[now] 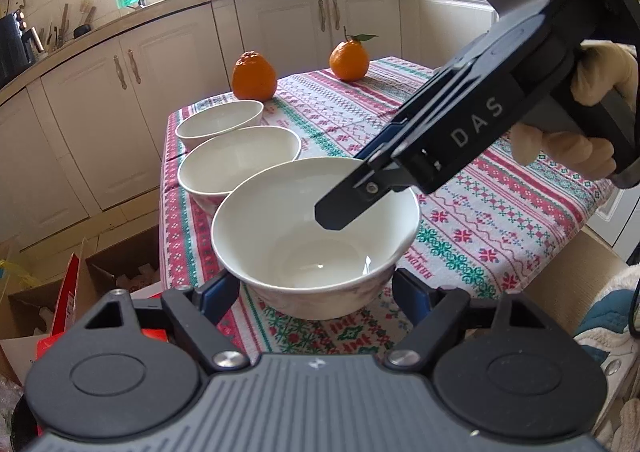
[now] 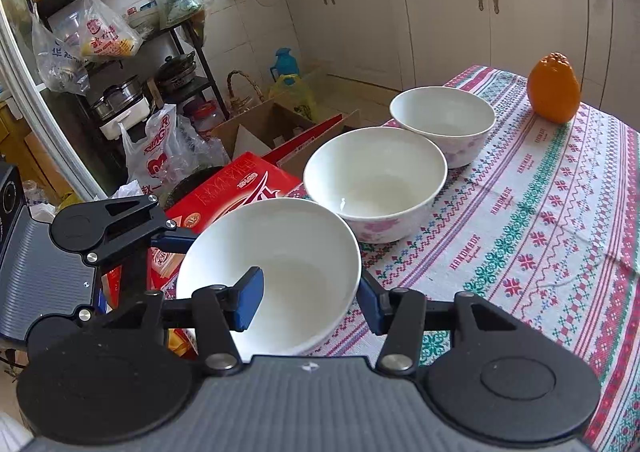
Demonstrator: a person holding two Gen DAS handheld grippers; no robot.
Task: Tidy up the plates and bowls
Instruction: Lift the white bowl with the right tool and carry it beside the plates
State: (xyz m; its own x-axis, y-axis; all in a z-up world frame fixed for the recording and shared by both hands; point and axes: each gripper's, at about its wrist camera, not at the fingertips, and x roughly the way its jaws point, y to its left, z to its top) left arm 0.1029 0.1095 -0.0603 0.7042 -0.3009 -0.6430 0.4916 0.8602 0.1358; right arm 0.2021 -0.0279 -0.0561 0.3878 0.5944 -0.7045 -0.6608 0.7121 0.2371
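Note:
Three white bowls stand in a row along the left edge of a patterned tablecloth (image 1: 500, 212). The nearest bowl (image 1: 276, 224) sits between my left gripper (image 1: 316, 292) pads, which press on its lower sides. My right gripper (image 2: 310, 308) is shut on the same bowl (image 2: 296, 248): one finger (image 1: 344, 208) reaches inside the bowl, the other is outside its wall. In the right wrist view, a left-gripper finger (image 2: 172, 240) touches the bowl's far side. The middle bowl (image 1: 236, 160) and far bowl (image 1: 218, 122) stand free behind it.
Two oranges (image 1: 254, 76) (image 1: 349, 60) sit at the table's far end. A gloved hand (image 1: 600, 72) holds the right gripper's handle. Open cardboard boxes (image 1: 112, 268) and a red carton (image 2: 236, 188) lie on the floor beside the table's left edge. Kitchen cabinets (image 1: 280, 24) line the back.

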